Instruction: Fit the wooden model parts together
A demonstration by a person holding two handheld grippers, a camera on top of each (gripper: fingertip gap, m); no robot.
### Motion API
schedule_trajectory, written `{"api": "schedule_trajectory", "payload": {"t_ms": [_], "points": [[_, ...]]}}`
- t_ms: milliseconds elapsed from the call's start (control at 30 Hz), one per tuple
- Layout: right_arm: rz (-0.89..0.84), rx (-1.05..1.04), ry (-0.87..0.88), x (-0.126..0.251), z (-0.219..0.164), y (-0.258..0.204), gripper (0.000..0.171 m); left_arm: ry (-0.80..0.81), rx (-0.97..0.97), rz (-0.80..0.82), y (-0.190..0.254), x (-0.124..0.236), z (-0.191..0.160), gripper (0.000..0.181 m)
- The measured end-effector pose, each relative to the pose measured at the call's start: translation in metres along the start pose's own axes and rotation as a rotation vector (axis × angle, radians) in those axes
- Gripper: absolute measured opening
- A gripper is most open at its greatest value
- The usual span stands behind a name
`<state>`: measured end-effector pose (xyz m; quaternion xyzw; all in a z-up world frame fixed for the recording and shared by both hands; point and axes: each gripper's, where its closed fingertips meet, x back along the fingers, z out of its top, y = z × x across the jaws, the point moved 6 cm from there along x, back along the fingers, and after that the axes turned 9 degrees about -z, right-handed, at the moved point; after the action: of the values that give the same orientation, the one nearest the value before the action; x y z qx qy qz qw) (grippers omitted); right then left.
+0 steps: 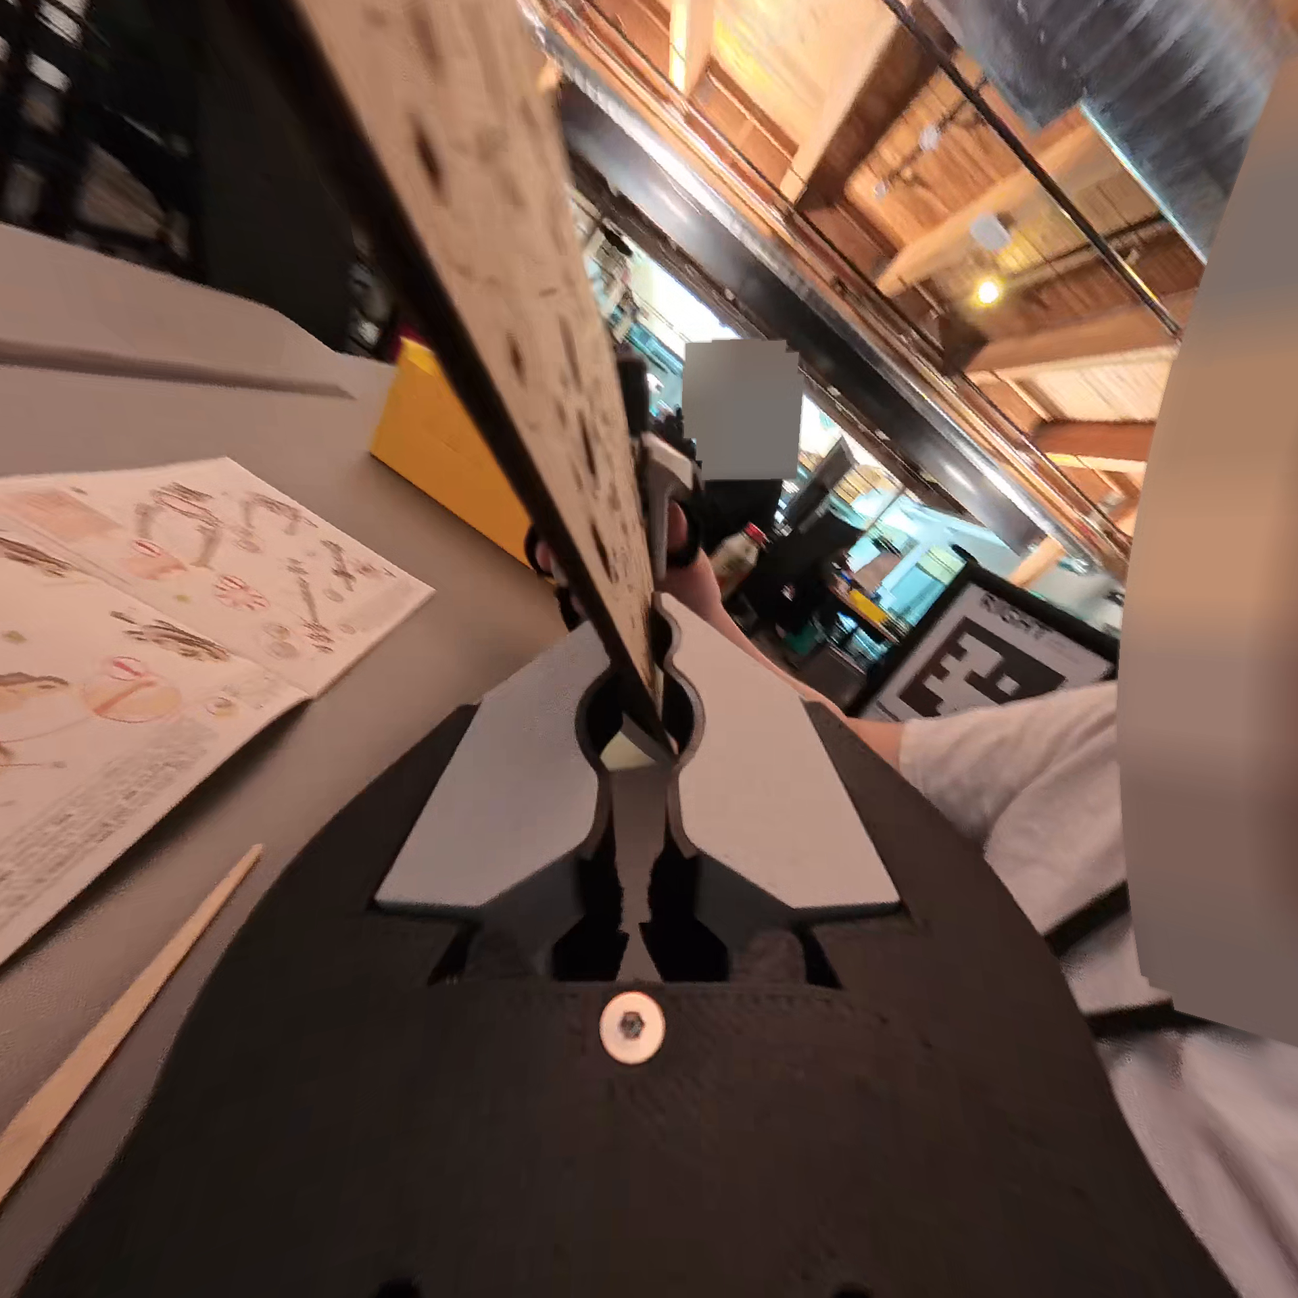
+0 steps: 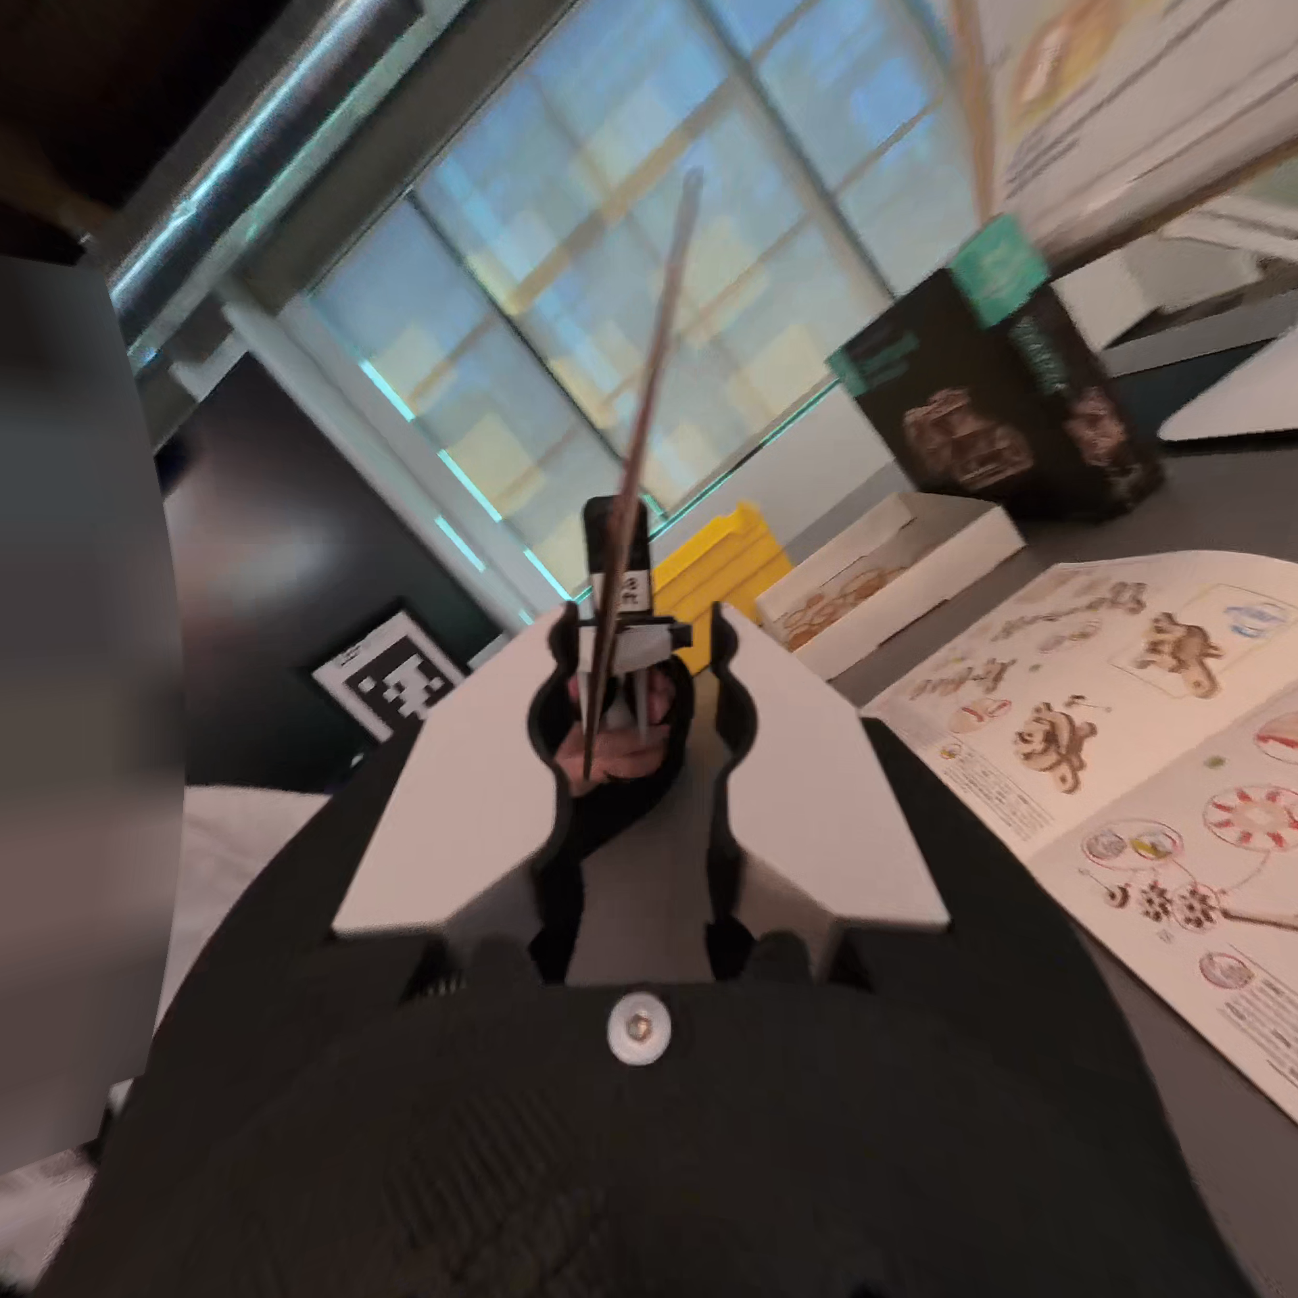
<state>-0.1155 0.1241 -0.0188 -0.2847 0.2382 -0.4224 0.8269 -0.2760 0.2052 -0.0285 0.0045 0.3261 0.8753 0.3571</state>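
Observation:
My left gripper (image 1: 632, 636) is shut on the lower edge of a thin laser-cut wooden sheet (image 1: 492, 281), held tilted up above the grey table (image 1: 449, 632). In the right wrist view the sheet (image 2: 653, 365) shows edge-on, and its lower end reaches between my right gripper's (image 2: 643, 618) fingers, close to the left finger (image 2: 484, 758). The right gripper's jaws stand apart and grip nothing. The left gripper (image 2: 625, 625) shows just beyond it, facing it. The right gripper (image 1: 667, 492) peeks out behind the sheet in the left wrist view.
An open instruction booklet (image 1: 175, 632) (image 2: 1089, 737) lies on the table. A loose wooden strip (image 1: 119, 1018) lies near it. A yellow bin (image 2: 723, 569), a white box (image 2: 885, 569) and a dark kit box (image 2: 1004, 400) stand behind. A person's sleeve (image 1: 1018, 787) is at right. Left tips to right tips: about 8 cm.

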Motion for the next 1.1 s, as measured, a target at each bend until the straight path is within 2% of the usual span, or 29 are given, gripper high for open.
{"api": "schedule_trajectory", "payload": {"t_ms": [100, 233, 333, 433, 467, 533, 900, 1100], "points": [[-0.024, -0.013, -0.037, -0.014, -0.015, -0.001, 0.043, 0.073, -0.062, 0.069, 0.000, 0.007, 0.009, 0.000], [0.024, -0.033, -0.143, -0.041, -0.049, -0.019, 0.039, 0.120, -0.119, 0.152, 0.003, 0.008, 0.013, 0.000], [0.041, -0.081, -0.143, -0.051, -0.061, -0.025, 0.033, 0.140, -0.118, 0.171, 0.004, 0.004, 0.011, 0.000], [0.034, -0.080, -0.166, -0.053, -0.068, -0.026, 0.015, 0.129, -0.145, 0.197, 0.005, -0.003, 0.006, 0.000], [0.023, -0.061, -0.176, -0.053, -0.069, -0.026, 0.003, 0.129, -0.150, 0.189, 0.007, -0.005, 0.005, 0.001], [0.048, -0.050, -0.183, -0.051, -0.067, -0.031, 0.001, 0.145, -0.146, 0.170, 0.010, -0.007, 0.005, 0.001], [0.090, -0.159, -0.158, -0.050, -0.067, -0.028, 0.002, 0.119, -0.236, 0.228, 0.013, -0.010, 0.004, 0.002], [0.105, -0.125, -0.166, -0.047, -0.064, -0.033, 0.001, 0.088, -0.266, 0.219, 0.015, -0.010, 0.004, 0.006]]}}
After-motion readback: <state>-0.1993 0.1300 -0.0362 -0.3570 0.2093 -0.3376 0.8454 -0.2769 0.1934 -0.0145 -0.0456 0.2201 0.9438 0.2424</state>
